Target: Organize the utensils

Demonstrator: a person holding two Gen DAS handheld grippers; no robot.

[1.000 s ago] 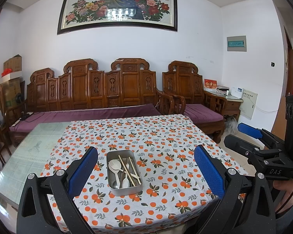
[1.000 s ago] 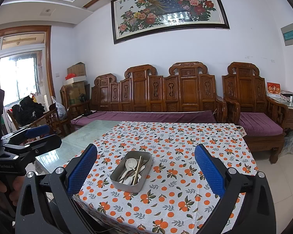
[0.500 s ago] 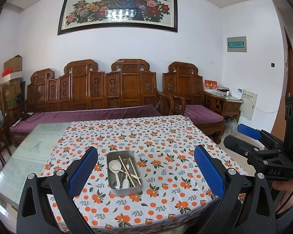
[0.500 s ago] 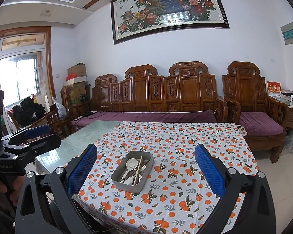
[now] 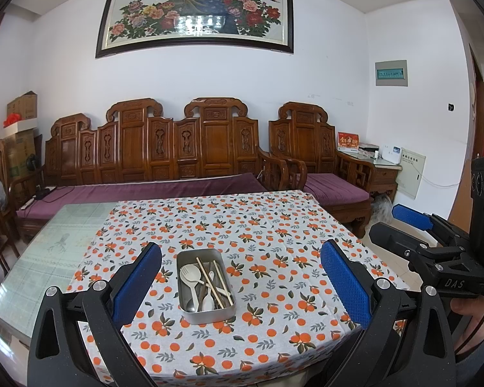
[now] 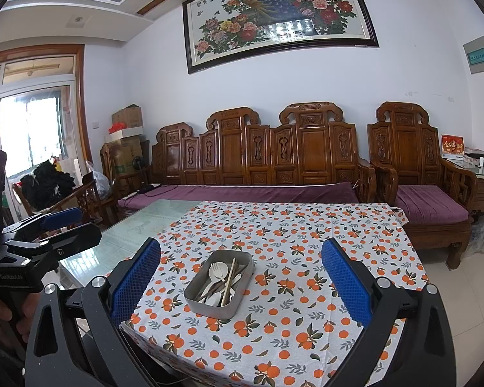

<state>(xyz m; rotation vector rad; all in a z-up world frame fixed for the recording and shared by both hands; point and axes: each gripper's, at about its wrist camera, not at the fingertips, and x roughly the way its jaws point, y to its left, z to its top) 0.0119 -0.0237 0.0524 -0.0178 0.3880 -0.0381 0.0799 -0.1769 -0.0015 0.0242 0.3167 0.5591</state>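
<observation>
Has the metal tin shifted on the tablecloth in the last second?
No. In the left wrist view the metal tin sits on the same orange prints of the tablecloth as before; the utensils inside look unchanged too.

Home living room: carved sofa (image 5: pixel 164 158), peacock painting (image 5: pixel 195 9)

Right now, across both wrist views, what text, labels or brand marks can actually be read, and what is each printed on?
"DAS": white letters on the black right gripper, seen from the left wrist view.
Small white lettering on the black left gripper: too blurred to read.
Calligraphy along the top of the framed peacock-and-peony painting: too small.
Gold characters on the red card on the side table: illegible.
Grey wall panel strip: unreadable.
</observation>
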